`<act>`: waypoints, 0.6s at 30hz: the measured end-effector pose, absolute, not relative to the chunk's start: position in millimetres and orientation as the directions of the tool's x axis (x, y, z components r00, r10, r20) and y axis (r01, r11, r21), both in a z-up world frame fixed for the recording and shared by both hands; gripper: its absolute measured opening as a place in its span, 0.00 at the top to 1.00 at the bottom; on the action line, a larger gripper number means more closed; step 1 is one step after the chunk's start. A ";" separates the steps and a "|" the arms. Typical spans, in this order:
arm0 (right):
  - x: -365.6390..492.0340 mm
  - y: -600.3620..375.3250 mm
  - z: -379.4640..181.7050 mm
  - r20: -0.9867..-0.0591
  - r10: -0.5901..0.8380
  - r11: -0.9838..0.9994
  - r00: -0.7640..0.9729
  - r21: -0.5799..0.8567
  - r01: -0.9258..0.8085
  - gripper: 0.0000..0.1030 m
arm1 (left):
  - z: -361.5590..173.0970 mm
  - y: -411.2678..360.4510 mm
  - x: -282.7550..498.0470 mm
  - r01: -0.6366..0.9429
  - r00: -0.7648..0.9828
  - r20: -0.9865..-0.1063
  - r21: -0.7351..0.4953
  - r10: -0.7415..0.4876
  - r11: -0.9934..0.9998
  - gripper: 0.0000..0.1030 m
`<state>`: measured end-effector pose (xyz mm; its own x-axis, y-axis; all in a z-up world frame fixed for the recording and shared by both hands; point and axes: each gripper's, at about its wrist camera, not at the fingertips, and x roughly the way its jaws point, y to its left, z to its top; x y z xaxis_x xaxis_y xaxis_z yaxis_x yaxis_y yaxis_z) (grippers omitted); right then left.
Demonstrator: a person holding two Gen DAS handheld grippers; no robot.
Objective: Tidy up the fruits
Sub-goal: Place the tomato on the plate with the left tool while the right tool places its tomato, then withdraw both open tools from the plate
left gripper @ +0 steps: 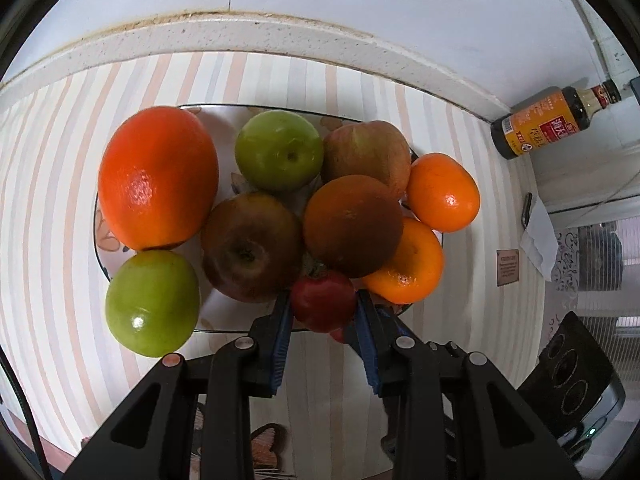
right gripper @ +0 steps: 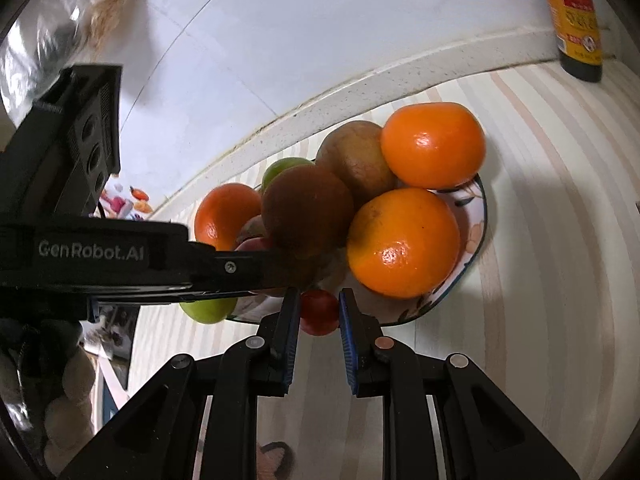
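The left tool (left gripper: 323,312) is clenched on a small red fruit (left gripper: 322,300) at the plate's near rim, its blue pads pressing both sides. The right tool (right gripper: 319,310) likewise grips a small red fruit (right gripper: 319,311) at the plate's rim. I cannot tell whether each tool has its own fruit or both have the same one.

The plate (left gripper: 100,216) sits on the striped desk (left gripper: 48,200) near its back edge, below a white wall. It is piled full: a big orange (left gripper: 158,178) and a green apple (left gripper: 152,304) at its left rim, another green apple (left gripper: 279,151) at the back, a dark apple (left gripper: 251,246) in the middle, a shaded brown fruit (left gripper: 352,224) riding on top, and two oranges (left gripper: 443,192) at the right rim. A sauce bottle (left gripper: 552,122) stands by the desk's far right corner.

The risk, as I see it, is the heap. The red fruit looks tucked under the brown one, so pulling it out could set the pile rolling, and the rim fruits could roll onto the desk. The tools also work close together and may knock each other.
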<state>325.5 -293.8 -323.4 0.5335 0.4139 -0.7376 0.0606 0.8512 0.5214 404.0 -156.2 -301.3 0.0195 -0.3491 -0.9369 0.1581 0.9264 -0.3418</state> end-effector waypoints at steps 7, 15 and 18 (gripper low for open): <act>328.5 -294.4 -321.5 -0.751 0.407 0.857 0.519 0.511 0.068 0.52 | -300.9 -159.3 404.3 0.136 0.017 -0.944 -0.325 -0.330 0.936 0.69; 312.8 -307.0 -291.1 -0.790 0.323 0.882 0.520 0.451 0.137 0.10 | -275.6 -144.7 398.1 0.132 0.115 -0.957 -0.252 -0.268 0.959 0.26; 307.7 -316.6 -276.8 -0.877 0.167 0.931 0.450 0.291 0.223 0.07 | -262.9 -132.8 389.6 0.140 0.180 -0.967 -0.157 -0.181 0.978 0.10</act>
